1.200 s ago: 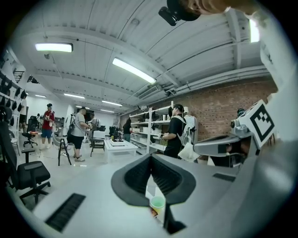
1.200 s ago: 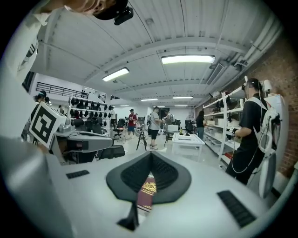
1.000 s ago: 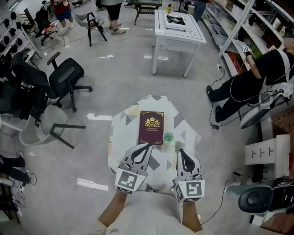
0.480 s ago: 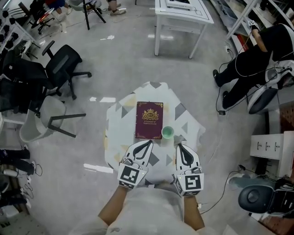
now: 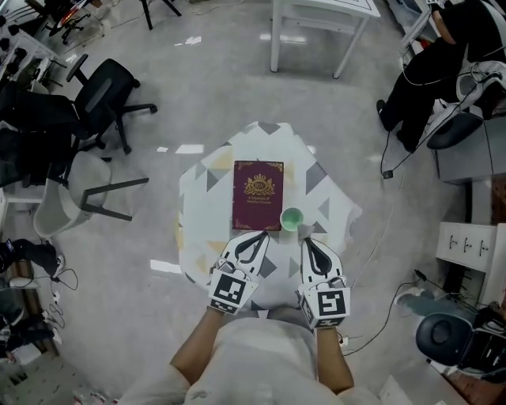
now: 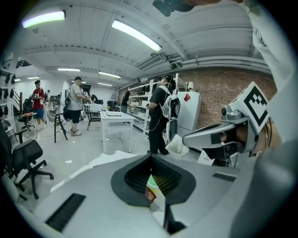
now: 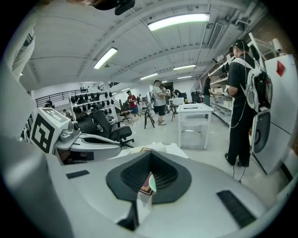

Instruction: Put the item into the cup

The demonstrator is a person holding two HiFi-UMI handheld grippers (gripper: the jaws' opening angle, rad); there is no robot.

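A small table under a grey-and-white patterned cloth (image 5: 207, 182) holds a maroon book (image 5: 257, 194). A small green cup (image 5: 291, 217) stands upright at the book's near right corner. My left gripper (image 5: 264, 235) hovers over the front of the table, its tips at the book's near edge, jaws shut and empty. My right gripper (image 5: 307, 240) lies just near and right of the cup, also shut and empty. Along the left gripper (image 6: 150, 159) and the right gripper (image 7: 150, 155), only slivers of book and cup show through the slit. I cannot make out a separate loose item.
Black office chairs (image 5: 107, 99) and a grey chair (image 5: 79, 202) stand to the left. A white table (image 5: 324, 16) is at the back. A person in black (image 5: 443, 47) is at the far right, with cables (image 5: 391, 170) and equipment (image 5: 447, 340) on the floor.
The head view has shifted, so the table sits higher in the frame. Both grippers keep their places beside the book and cup and stay shut.
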